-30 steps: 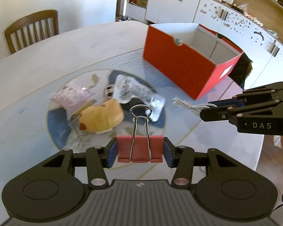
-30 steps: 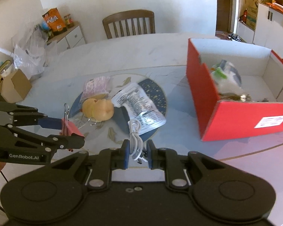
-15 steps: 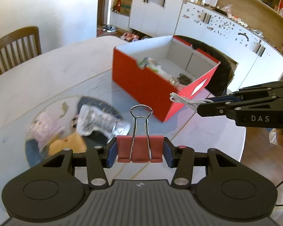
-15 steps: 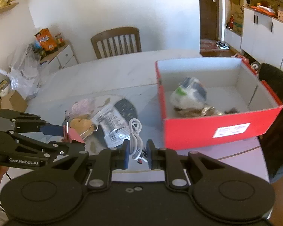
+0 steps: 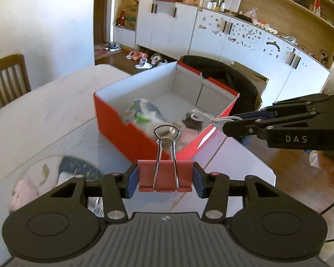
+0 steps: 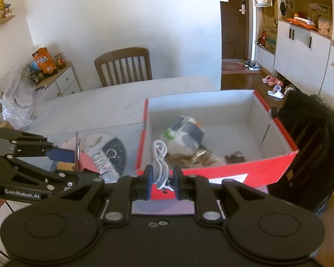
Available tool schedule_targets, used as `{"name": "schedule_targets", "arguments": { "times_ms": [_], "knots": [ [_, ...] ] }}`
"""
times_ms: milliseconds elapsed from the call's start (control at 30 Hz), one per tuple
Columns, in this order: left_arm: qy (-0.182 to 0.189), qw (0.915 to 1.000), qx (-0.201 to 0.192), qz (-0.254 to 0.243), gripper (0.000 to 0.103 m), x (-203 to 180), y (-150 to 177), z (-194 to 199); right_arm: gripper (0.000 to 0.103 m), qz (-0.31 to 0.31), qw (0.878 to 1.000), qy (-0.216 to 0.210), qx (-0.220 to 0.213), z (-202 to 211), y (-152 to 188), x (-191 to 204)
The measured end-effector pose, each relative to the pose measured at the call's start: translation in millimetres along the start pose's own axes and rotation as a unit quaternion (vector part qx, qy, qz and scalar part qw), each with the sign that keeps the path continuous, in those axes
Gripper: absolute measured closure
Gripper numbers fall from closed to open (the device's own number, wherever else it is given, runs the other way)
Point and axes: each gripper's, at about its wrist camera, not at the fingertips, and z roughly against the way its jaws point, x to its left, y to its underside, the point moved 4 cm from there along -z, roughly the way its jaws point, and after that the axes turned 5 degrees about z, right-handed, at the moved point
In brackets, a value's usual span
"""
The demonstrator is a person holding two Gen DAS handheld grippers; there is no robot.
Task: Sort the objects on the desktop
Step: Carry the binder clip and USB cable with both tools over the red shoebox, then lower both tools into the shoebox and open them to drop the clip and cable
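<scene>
A red metal binder clip with silver wire handles (image 5: pixel 165 175) is pinched in the left claw (image 5: pixel 164 179), its body upright between the blue pads. A coiled white charging cable (image 6: pixel 160 162) is gripped in the right claw (image 6: pixel 160 183), the loop standing up from the pads.

Compared with a second ago, both claws have been carried away from the round patterned mat (image 6: pixel 117 150) toward the open red cardboard box with a white interior (image 5: pixel 127 133). The box, then seen in the upper right of the left wrist view, is now centred in both views, and its contents, a crumpled plastic packet (image 6: pixel 184 133) and small items, are visible just beyond the claws. The cable is already held over the near wall of the box.

The carrying step is judged nearly finished; release of both items into the box appears to be next. Packets are left on the tabletop (image 6: pixel 95 109) at the lower left.
</scene>
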Motion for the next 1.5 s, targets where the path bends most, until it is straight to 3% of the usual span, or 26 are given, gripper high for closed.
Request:
{"name": "schedule_targets", "arguments": {
  "times_ms": [333, 600, 1000, 1500],
  "knots": [
    [-0.004, 0.9995, -0.011, -0.029, 0.055, -31, -49, -32, 0.086, 0.005, 1.000, 0.010, -0.024, -5, -21, -50],
    [-0.016, 0.9993, 0.012, -0.030, 0.055, -40, -74, -73, 0.086, 0.003, 1.000, 0.015, -0.018, -29, -33, -82],
    [-0.023, 0.9968, 0.070, -0.030, 0.055, -52, -102, -152, 0.086, 0.007, 1.000, 0.022, 0.017, -82, -32, -121],
    [-0.033, 0.9893, 0.128, -0.062, 0.055, -64, -103, -213, 0.086, 0.028, 0.996, 0.020, 0.087, -148, -28, -140]
  ]
}}
